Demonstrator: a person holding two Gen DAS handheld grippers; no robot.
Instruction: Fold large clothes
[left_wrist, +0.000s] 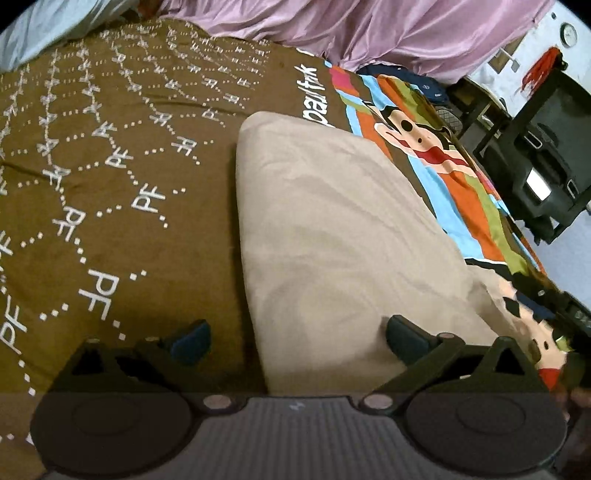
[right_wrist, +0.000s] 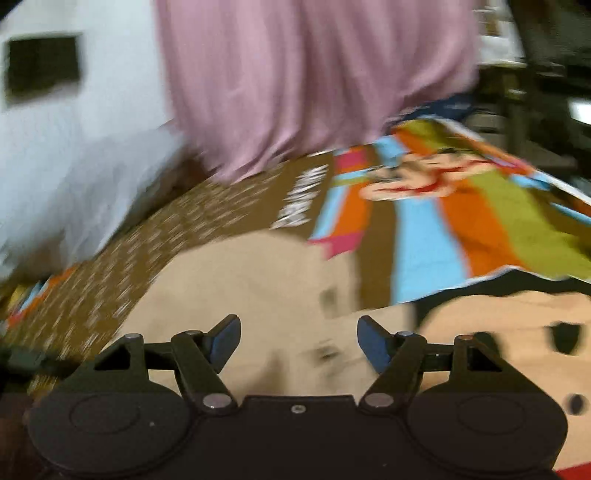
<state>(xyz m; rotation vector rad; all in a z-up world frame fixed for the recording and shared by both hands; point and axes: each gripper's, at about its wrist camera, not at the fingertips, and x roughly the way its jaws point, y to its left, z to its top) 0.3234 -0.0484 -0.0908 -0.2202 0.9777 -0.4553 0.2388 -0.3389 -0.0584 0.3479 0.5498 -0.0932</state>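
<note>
Soft, even indoor light is seen, with no hard glare. The left wrist view is held sharp, though a dark shadow is cast at six o'clock and the edges are bowed by the fisheye lens. The right wrist view is smeared by motion blur, worst toward nine o'clock; black corners are left.

The brown bedspread (left_wrist: 110, 177) carries white "PF" letters repeated along dotted lines. Beside the beige folded garment (left_wrist: 332, 229), near its far corner, white script on the bedspread reads "paul frank"; elsewhere nothing is legible.
</note>
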